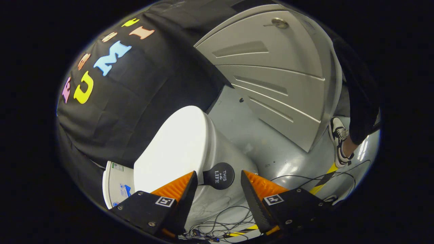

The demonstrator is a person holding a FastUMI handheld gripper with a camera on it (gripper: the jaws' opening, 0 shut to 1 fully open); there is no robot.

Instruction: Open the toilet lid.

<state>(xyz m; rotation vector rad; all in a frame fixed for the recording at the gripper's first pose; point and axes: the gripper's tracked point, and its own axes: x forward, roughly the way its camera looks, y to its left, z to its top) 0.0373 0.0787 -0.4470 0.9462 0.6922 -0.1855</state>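
The white toilet lid lies down on the toilet, tilted in this view, just beyond the fingers. A round black handle tab sticks out from the lid's edge, over the side of the white bowl. My gripper is open, and the black tab sits in the gap between the two fingertips without either one touching it. The cistern shows behind the left finger.
A grey panelled door with a metal knob stands beyond the toilet. A person's leg and sneaker are on the grey floor at the right. Loose cables and yellow-black tape lie on the floor near the bowl.
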